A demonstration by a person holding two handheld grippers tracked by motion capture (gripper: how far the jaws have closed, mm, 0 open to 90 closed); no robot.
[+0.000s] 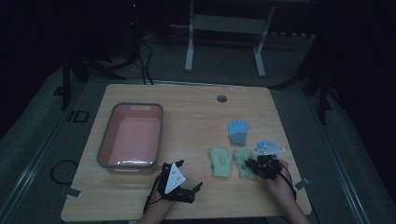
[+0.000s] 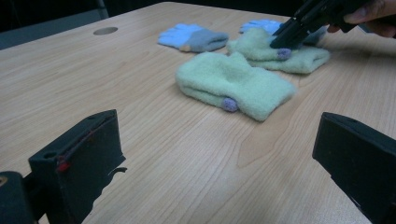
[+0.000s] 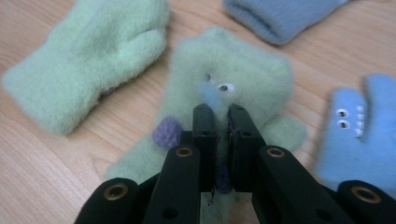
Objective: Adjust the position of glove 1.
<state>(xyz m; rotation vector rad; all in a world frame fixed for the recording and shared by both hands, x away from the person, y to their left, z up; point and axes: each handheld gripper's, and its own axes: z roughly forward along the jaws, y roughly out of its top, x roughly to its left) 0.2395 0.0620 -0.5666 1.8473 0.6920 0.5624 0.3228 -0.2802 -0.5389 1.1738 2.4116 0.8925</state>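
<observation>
Four gloves, two green and two blue, lie near the table's (image 1: 196, 116) right edge; the right gripper (image 3: 220, 122) pinches the right-hand green glove (image 3: 233, 79). A pink tub (image 1: 131, 135) sits left; the left gripper (image 1: 189, 186) gapes empty.

Fuzzy fleece mitten (image 3: 224, 79), wood-grain table (image 3: 51, 163)

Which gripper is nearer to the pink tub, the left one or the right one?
Left. The left gripper sits just below the pink tub; the right gripper is across the table, shut on a green mitten.
</observation>
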